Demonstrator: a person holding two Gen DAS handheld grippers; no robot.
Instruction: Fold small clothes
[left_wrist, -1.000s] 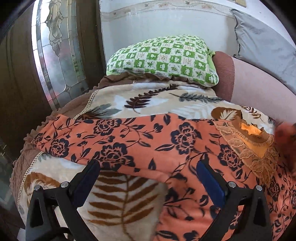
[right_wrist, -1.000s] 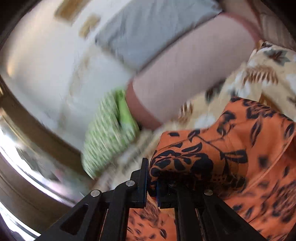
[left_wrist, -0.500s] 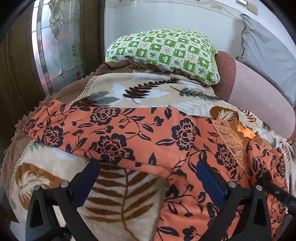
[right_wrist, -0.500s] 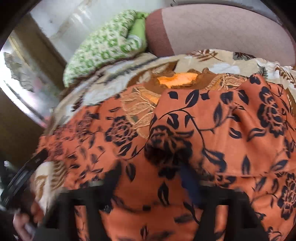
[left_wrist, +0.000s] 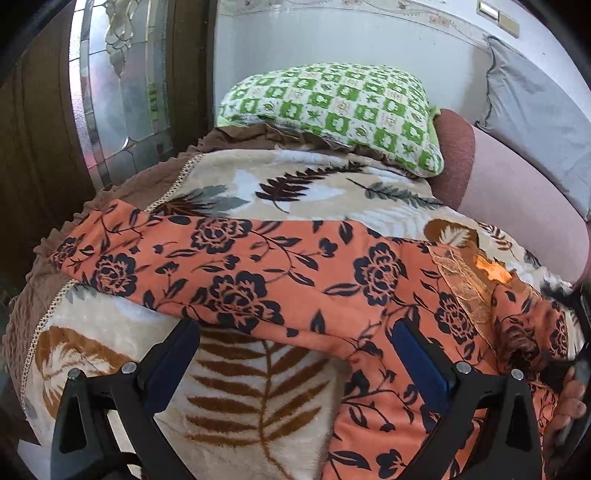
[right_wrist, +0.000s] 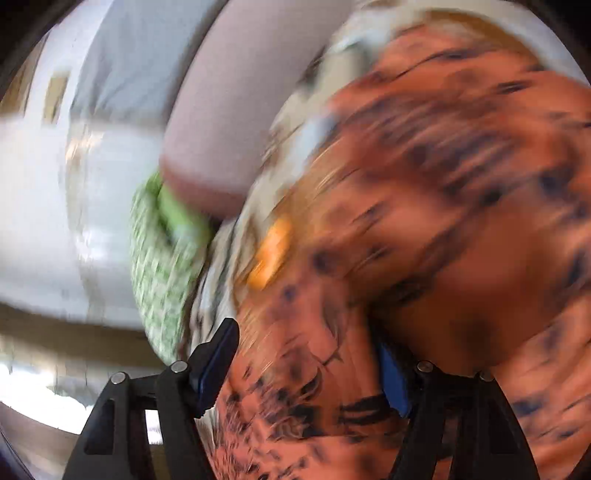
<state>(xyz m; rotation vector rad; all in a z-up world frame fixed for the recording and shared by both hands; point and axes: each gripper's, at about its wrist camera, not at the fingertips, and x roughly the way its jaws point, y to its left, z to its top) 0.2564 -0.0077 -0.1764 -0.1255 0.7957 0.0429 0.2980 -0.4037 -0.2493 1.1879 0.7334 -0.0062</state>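
Both jaws wide | orange garment (left_wrist: 280, 280) btwn, ungripped | on blanket (left_wrist: 258, 398)

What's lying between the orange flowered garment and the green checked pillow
In the left wrist view, only the leaf-print blanket shows between the orange flowered garment and the green checked pillow; nothing else rests on that stretch.

Orange, green, beige.
Orange garment (left_wrist: 280, 273) with dark navy flowers; beige blanket (left_wrist: 258, 387) with brown leaves; far, green-and-white checked pillow (left_wrist: 332, 107); right, grey cushion (left_wrist: 535, 122).
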